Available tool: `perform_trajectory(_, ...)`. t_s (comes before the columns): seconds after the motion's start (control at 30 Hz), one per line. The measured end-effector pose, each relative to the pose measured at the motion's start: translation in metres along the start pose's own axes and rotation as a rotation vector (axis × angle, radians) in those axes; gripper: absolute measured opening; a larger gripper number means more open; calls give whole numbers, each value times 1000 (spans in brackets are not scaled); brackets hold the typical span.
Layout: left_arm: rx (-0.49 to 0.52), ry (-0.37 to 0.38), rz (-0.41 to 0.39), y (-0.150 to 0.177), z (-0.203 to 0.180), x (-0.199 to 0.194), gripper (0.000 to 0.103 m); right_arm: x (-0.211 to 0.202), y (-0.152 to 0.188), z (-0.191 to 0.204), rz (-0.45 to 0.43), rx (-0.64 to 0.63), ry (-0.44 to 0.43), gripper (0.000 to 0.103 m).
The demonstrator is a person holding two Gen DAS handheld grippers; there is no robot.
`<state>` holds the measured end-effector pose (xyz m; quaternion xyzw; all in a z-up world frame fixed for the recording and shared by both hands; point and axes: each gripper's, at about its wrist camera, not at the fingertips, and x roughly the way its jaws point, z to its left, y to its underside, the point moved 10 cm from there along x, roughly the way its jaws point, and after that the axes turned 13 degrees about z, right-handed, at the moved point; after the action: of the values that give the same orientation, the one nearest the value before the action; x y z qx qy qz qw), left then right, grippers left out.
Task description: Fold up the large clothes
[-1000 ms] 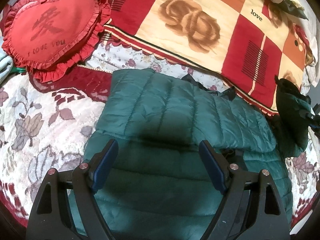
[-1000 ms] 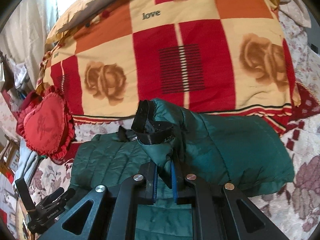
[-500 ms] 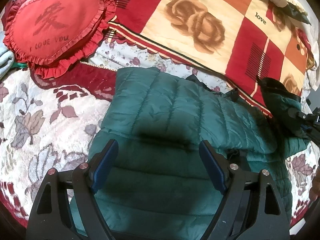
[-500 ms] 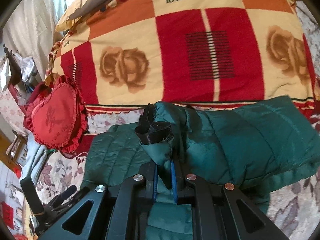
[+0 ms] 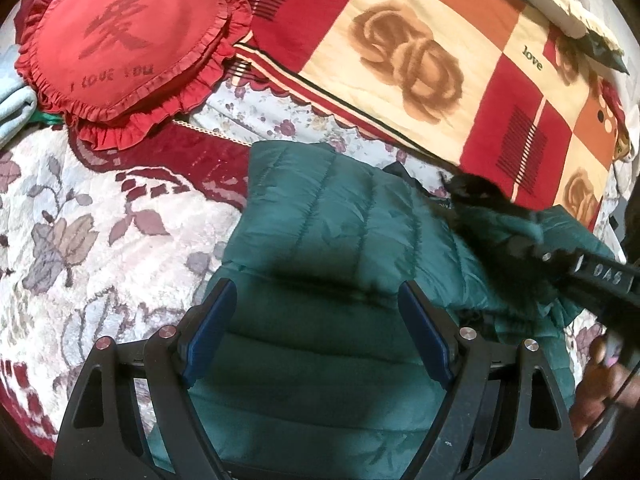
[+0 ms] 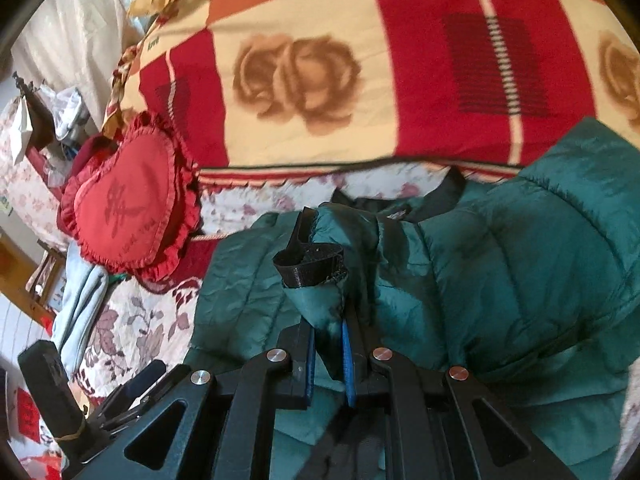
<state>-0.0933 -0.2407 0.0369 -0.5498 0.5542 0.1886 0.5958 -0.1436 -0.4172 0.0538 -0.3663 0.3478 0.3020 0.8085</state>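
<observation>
The right claw (image 6: pixel 328 356) is clamped on a sleeve (image 6: pixel 320 300) of the green quilted jacket (image 6: pixel 500 272), its blue pads pinching the fabric just below the black elastic cuff (image 6: pixel 312 266), which stands up above the fingertips. From that pinch the sleeve runs back over the jacket's body, and the black collar (image 6: pixel 444 196) shows beyond it at the garment's far edge.

The left claw (image 5: pixel 316 344) hangs with its jaws wide apart over the lower part of the jacket (image 5: pixel 320 264), gripping nothing; whether its fingers (image 5: pixel 212 336) touch the fabric cannot be told. In the left wrist view the right claw (image 5: pixel 532 240) comes in from the right edge with the lifted sleeve (image 5: pixel 516 224) bunched at its tip, blurred, and part of the person's hand (image 5: pixel 600 384) shows beneath it.

The jacket lies spread on a bed covered by a floral bedspread (image 5: pixel 100 248) in cream and dark red. Beyond the jacket lies a checked blanket (image 5: pixel 420 60) with rose patterns and the word "love". To the left, near the jacket's far corner, a red heart-shaped ruffled cushion (image 5: pixel 124 44) rests on the bed, with pale blue cloth (image 6: pixel 80 300) beside it.
</observation>
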Motion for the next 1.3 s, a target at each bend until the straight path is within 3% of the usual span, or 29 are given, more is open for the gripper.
perform_trajectory(0.17,-17,1,0,-2,7,0,83,29,9,17,55,-36,-35,11)
perform_trajectory(0.3,-29,1,4,-1,12,1,83,44,16,18,105,-47,-14,11)
perform_trajectory(0.33,-32,2,5,-1,13,1,83,44,17,18,104,-50,-17,15)
perform_trajectory(0.4,-40,4,6,-1,14,1,83,39,18,21,97,-52,-42,36)
perform_trajectory(0.43,-44,5,7,-1,15,1,83,35,19,22,90,-47,-60,52)
perform_trajectory(0.47,-49,6,8,-1,15,1,83,31,19,23,81,-46,-66,59)
perform_trajectory(0.57,-60,14,13,0,15,0,83,25,21,27,80,-60,-56,59)
perform_trajectory(0.83,-78,57,21,-3,5,-3,83,-31,24,26,27,-40,-135,59)
perform_trajectory(1.13,-72,151,78,-12,-48,15,83,-105,13,-28,-83,4,-33,59)
perform_trajectory(1.3,-45,140,88,-20,-76,30,83,-130,3,-70,-115,45,50,63)
